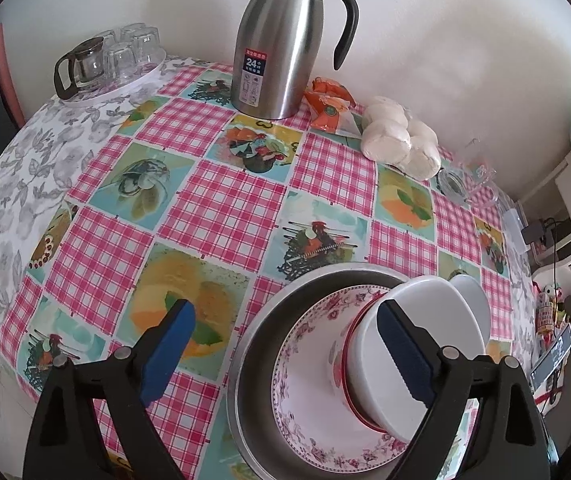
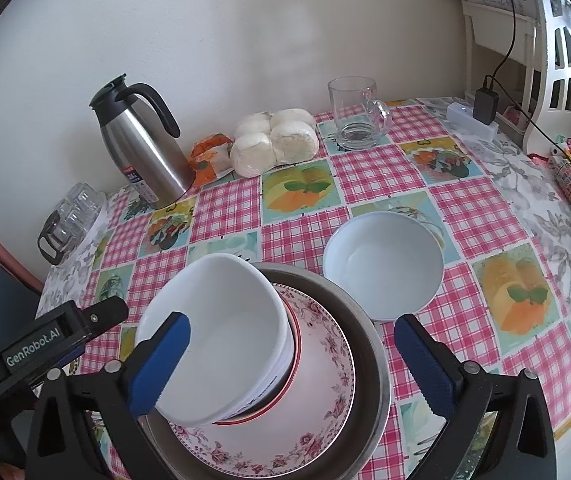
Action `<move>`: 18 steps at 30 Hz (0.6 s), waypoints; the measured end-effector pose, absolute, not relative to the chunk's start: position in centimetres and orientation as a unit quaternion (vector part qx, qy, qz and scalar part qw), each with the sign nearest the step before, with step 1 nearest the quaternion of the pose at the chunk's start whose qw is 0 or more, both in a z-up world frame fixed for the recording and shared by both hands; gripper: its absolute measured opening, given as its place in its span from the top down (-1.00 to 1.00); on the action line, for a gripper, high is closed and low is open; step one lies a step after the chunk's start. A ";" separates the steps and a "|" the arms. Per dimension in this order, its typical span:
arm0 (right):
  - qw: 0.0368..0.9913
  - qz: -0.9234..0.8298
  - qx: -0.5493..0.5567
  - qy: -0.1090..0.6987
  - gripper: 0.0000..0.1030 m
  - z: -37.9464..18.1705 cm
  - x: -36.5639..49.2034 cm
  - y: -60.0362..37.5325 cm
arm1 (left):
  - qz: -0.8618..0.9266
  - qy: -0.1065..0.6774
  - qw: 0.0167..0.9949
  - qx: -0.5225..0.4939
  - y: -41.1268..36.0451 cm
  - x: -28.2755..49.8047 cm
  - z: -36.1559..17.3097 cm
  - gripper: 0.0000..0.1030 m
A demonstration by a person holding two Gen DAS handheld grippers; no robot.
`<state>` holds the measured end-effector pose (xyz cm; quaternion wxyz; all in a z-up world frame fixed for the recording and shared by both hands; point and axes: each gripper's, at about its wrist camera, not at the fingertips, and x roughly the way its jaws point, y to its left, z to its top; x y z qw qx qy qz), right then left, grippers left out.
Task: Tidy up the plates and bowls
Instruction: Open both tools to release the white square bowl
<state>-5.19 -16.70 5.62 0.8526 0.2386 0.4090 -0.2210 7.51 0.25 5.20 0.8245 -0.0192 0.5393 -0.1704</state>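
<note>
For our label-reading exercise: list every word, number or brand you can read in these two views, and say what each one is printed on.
"24": on the label of the steel thermos jug; the Chinese lines around it are too small to read.
"GenRobot.AI": on the body of the left gripper, seen from the right wrist.
Blue print low on the white bowl: hidden, unreadable.
Orange snack packet: print blurred.
</note>
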 end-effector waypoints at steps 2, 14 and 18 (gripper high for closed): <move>0.852 -0.221 0.238 0.409 -1.00 5.6 -5.2 -16.7 | -0.170 0.540 0.824 -0.020 0.3 7.5 5.2 -0.80; 0.851 -0.225 0.244 0.408 -1.00 5.6 -5.9 -17.7 | -0.172 0.537 0.826 -0.015 -0.3 7.1 5.6 -0.80; 0.846 -0.239 0.257 0.401 -1.00 5.7 -6.8 -19.2 | -0.173 0.528 0.831 -0.011 -0.7 6.5 6.4 -0.80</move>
